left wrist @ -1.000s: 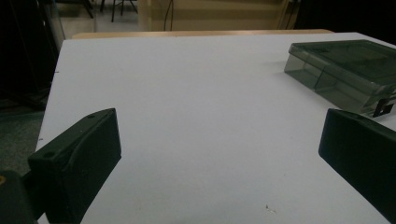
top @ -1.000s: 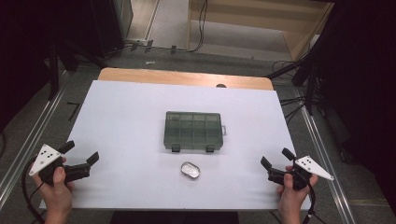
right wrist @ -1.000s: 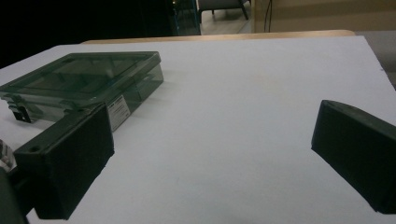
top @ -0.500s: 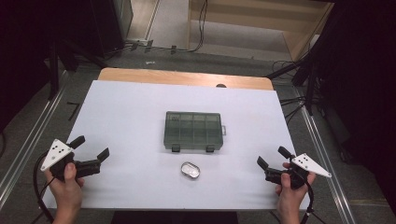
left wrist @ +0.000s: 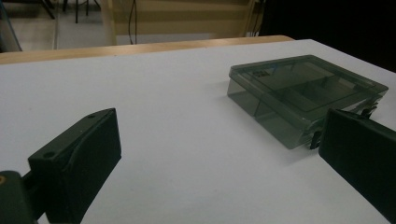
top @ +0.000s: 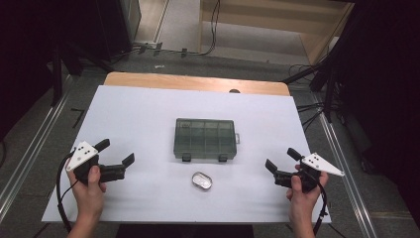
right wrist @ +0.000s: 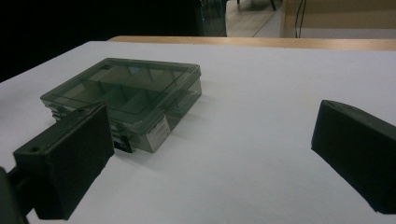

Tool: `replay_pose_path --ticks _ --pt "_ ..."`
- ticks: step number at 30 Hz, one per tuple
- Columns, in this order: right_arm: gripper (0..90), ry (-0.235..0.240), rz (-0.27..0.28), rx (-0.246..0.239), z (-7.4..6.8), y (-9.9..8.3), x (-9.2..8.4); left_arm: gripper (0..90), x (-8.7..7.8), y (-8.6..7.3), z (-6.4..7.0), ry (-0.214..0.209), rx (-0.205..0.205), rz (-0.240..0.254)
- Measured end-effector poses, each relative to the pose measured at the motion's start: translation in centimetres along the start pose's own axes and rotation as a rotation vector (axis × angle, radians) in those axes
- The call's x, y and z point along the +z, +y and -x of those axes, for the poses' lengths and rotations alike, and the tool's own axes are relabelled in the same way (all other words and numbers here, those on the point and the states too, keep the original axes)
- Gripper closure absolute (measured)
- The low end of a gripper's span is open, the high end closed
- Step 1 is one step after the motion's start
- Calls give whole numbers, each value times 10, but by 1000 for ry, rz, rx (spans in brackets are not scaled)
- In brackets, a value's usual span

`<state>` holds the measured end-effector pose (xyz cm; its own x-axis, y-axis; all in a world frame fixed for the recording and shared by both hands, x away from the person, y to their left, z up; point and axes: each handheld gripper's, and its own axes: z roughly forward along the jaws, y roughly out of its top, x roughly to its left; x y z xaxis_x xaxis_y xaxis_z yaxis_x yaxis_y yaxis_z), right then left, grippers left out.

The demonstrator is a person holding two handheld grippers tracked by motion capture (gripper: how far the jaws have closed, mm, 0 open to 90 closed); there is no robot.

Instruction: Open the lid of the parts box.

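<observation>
The table (top: 148, 114), covered in white, carries a dark see-through box (top: 205, 139) at its middle, lid shut and both front latches toward the person. The box is split into compartments, and nothing can be made out inside them. Just in front of it, apart from it, lies a small oval tin (top: 201, 180).

The left gripper (top: 115, 159) hovers near the table's front left, jaws wide apart and empty, aimed toward the box. The right gripper (top: 281, 161) hovers at the front right, jaws likewise spread and empty, well apart from both things.

Judging by this, the work has hardly begun: neither box nor tin is touched. Reaching in, opening the box and handling the tin all seem left to do.
</observation>
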<state>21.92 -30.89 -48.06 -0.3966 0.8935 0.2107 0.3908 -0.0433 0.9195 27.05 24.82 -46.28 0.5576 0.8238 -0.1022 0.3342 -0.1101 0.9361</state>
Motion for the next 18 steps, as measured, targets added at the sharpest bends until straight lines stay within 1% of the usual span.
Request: replay_pose_path --ticks 5,8,11,14,15,18 --pt "0 3 -2 -2 -2 8 9 0 9 5 6 -12 7 -11" --pt "0 -17 -8 1 -3 12 14 0 14 7 10 -18 12 -17" --pt "0 -7 1 6 -5 17 17 0 18 11 12 -24 9 -7" --pt "0 -12 3 -10 -8 22 20 0 23 15 15 -26 22 -7" --pt "0 -7 3 -14 -9 23 21 0 24 16 16 -29 29 -8" --pt "0 11 2 -22 -12 28 24 0 28 18 18 -41 27 -4"
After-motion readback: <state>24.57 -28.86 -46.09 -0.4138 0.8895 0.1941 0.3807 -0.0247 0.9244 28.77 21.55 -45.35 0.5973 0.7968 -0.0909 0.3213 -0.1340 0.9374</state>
